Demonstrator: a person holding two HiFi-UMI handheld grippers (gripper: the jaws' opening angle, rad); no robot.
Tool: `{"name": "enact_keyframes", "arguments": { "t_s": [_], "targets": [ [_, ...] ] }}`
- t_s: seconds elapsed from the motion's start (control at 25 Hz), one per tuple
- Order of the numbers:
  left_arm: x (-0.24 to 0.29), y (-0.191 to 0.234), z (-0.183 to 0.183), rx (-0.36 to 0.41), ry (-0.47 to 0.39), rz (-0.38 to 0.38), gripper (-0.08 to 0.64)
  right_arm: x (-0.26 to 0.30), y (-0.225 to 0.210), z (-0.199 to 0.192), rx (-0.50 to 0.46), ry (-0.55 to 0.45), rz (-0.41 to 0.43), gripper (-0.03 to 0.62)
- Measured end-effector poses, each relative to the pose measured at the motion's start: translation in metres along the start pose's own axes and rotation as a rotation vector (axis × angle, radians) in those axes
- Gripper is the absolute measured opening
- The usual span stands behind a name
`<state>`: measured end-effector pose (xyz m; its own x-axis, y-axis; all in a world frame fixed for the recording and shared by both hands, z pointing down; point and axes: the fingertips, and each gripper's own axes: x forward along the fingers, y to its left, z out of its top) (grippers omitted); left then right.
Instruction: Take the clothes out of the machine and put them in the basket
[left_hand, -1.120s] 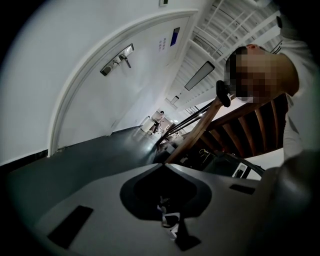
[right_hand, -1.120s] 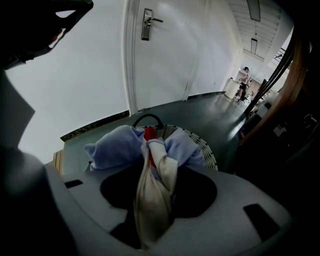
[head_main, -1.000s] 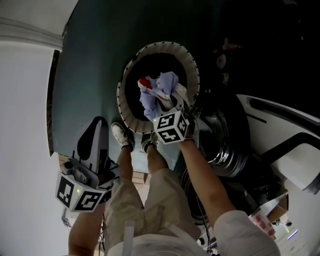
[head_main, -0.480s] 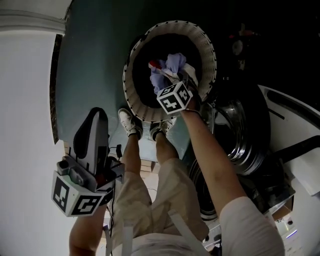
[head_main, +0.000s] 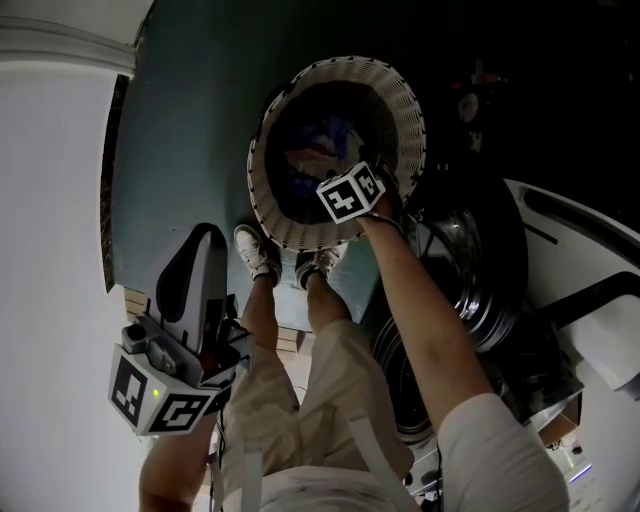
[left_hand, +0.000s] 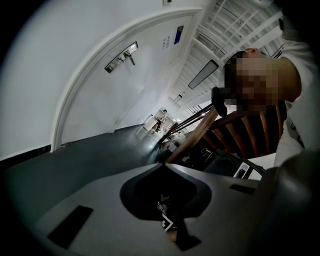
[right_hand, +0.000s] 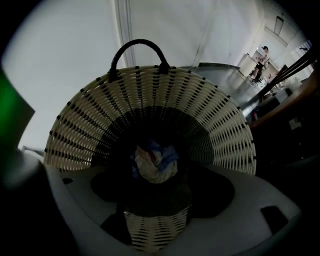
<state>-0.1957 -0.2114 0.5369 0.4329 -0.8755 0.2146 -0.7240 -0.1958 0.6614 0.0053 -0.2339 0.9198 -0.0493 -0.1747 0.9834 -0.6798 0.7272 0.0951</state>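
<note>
As its jaws had just been opening, the right gripper (right_hand: 158, 186) stood with them well apart, pointing straight down into the basket (right_hand: 150, 95) and pressing on nothing. The clothes (right_hand: 154, 162), a pale and blue bundle, lay loose on the basket floor below the gap. The left gripper (left_hand: 161, 166) had its jaws closed tip to tip, with nothing in them. Only the right gripper view showed the basket's dark handle (right_hand: 139, 50). Only the head view showed the machine (head_main: 465, 280), its round front just beside the basket, the left gripper held low by the person's leg, and the shoes (head_main: 255, 255) near the rim.
</note>
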Motion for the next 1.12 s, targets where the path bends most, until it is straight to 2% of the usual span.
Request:
{"name": "enact_keyframes", "arguments": {
  "t_s": [0.16,0.28,0.4,0.56,0.64,0.8,0.92,1.12],
  "targets": [
    [-0.005,-0.009,0.004,-0.007,-0.006,-0.011,0.014,-0.022,-0.008,0.003,-0.008,-0.039,-0.054,0.35],
    [-0.01,-0.019,0.01,-0.007,-0.012,-0.023,0.014,-0.043,-0.011,0.001,-0.005,-0.057,-0.079,0.298],
    [-0.014,-0.031,0.022,-0.002,-0.029,-0.042,0.014,-0.067,-0.017,0.001,0.004,-0.074,-0.094,0.219],
    [-0.023,-0.058,0.037,0.005,-0.034,-0.069,0.014,-0.116,-0.026,0.002,0.02,-0.13,-0.135,0.065],
    [-0.029,-0.073,0.044,0.005,-0.031,-0.084,0.014,-0.144,-0.028,0.002,0.021,-0.152,-0.144,0.025],
    [-0.041,-0.103,0.063,0.009,-0.041,-0.11,0.014,-0.201,-0.036,0.005,0.081,-0.194,-0.144,0.014],
    [-0.049,-0.127,0.085,0.026,-0.068,-0.138,0.014,-0.252,-0.048,0.014,0.149,-0.268,-0.148,0.012],
    [-0.071,-0.168,0.131,0.075,-0.121,-0.157,0.014,-0.35,-0.049,0.024,0.121,-0.374,-0.167,0.012]
  ]
}}
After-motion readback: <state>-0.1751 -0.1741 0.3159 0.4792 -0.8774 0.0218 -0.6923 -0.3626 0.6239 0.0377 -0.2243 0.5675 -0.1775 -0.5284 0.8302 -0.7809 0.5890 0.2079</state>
